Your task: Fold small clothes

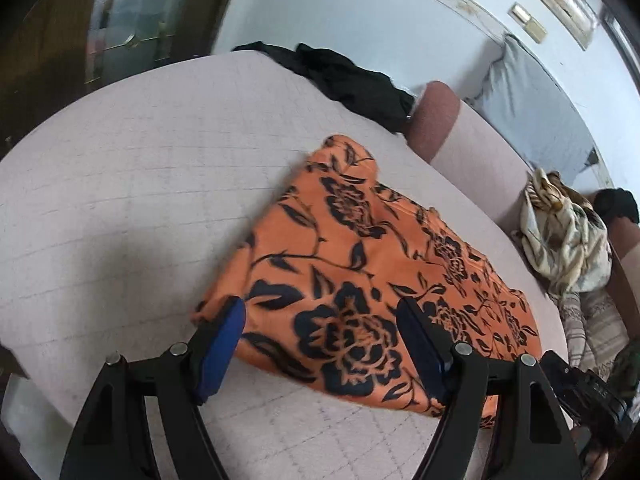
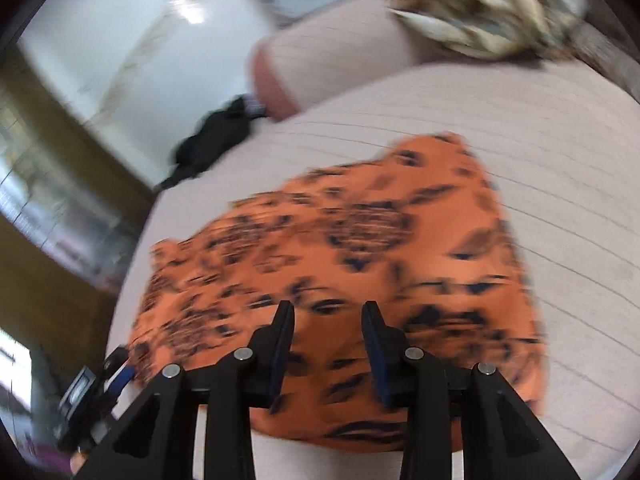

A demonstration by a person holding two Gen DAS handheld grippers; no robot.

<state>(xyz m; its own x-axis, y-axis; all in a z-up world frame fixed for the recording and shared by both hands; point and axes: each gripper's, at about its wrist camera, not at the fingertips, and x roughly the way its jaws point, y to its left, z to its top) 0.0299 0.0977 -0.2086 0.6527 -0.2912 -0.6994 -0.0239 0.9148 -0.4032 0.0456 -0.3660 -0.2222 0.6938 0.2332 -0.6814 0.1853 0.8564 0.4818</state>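
Observation:
An orange garment with a black flower print [image 1: 360, 264] lies folded flat on the pale quilted bed [image 1: 120, 200]. My left gripper [image 1: 320, 306] hovers over its near corner, jaws wide apart and blue pads [image 1: 224, 336] bare, nothing pinched. The right wrist view is blurred by motion. There the same orange garment [image 2: 360, 248] spreads across the bed [image 2: 560, 168], and my right gripper [image 2: 328, 310] hangs over its near edge with a narrower gap and no cloth between the pads. Each view catches the other gripper at a bottom corner [image 1: 592, 396] [image 2: 88, 392].
A black garment [image 1: 344, 80] [image 2: 212, 140] lies crumpled at the bed's far edge beside a pink bolster [image 1: 436, 116] [image 2: 280, 76]. A beige patterned cloth [image 1: 560, 232] [image 2: 480, 12] is heaped by the headboard side. A grey pillow [image 1: 532, 104] leans on the wall.

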